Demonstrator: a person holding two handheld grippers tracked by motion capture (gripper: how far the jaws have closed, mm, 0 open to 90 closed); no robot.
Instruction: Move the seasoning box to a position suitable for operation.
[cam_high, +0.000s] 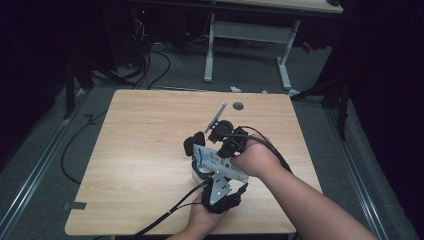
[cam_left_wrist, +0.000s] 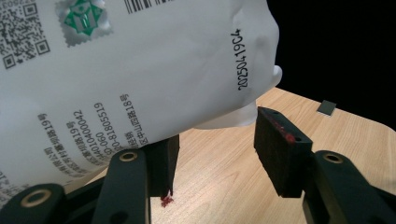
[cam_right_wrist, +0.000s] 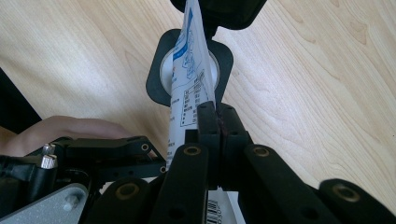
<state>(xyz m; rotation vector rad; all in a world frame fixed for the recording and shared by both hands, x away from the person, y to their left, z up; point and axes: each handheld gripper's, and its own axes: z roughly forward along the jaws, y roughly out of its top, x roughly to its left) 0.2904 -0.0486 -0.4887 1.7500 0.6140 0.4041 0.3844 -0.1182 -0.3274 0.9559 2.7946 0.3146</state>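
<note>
The left tool (cam_left_wrist: 215, 154) stands released, its jaws apart under a white pouch (cam_left_wrist: 140, 70) printed with a barcode, a QR code and black text. The right tool (cam_right_wrist: 217, 122) is clenched on the pouch's edge, holding it above the wooden worktop (cam_high: 145, 150).

Black fingers (cam_left_wrist: 280, 149), red-smeared pads
</note>
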